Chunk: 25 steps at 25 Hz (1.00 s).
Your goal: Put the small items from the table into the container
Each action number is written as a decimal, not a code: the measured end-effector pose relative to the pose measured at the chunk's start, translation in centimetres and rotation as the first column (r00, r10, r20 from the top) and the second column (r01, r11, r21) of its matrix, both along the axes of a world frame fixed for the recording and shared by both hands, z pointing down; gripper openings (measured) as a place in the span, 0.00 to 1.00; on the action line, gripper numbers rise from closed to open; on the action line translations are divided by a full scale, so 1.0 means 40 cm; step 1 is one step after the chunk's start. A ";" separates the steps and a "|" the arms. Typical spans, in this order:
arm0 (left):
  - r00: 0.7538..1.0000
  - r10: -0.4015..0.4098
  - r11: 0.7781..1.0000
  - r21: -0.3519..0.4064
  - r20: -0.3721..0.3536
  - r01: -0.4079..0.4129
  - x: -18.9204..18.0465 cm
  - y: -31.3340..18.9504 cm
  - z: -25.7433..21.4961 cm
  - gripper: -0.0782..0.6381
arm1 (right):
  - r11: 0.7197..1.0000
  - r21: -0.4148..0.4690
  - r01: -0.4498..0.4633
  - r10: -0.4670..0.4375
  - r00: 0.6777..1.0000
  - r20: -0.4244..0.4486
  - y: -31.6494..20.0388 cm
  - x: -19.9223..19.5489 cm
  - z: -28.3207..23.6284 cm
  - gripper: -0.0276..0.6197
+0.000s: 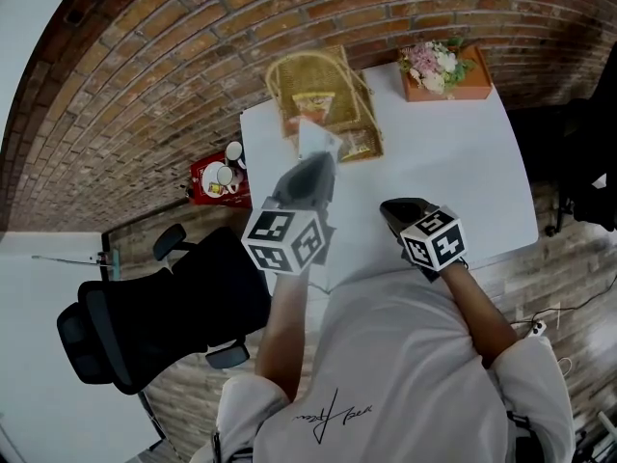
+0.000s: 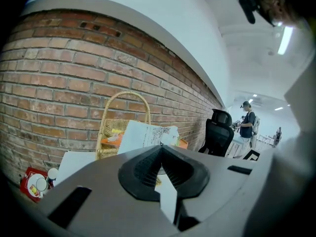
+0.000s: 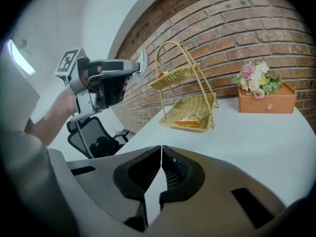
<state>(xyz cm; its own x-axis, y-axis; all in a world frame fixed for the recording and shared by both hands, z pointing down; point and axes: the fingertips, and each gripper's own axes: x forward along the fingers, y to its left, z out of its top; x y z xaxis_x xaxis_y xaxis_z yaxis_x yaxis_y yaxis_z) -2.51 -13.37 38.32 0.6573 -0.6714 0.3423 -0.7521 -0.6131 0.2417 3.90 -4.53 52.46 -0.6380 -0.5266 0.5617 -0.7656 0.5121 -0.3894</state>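
Left tongs [image 2: 161, 144] pinch white packet [image 2: 145, 135], held high to clear basket [image 2: 109, 130] at far corner of table [image 1: 453, 162] | right tongs [image 3: 161, 147] pressed together, empty, parked.

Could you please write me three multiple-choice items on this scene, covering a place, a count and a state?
1. Where on the white table does the orange box holding pink and white flowers stand?
A. near edge
B. far right corner
C. centre
2. How many tiers has the yellow wicker basket?
A. one
B. two
C. three
3. What state is the left gripper in?
A. open
B. shut, empty
C. shut on a white printed packet
Answers: 1 B, the head view shows it there; 2 B, the right gripper view shows two stacked trays; 3 C, its jaws pinch the packet.
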 end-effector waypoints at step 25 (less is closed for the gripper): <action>0.998 -0.064 0.997 0.044 -0.010 0.065 -0.001 -0.161 -0.038 0.13 | 0.936 0.350 -0.035 0.032 0.999 0.013 -0.185 -0.067 -0.339 0.08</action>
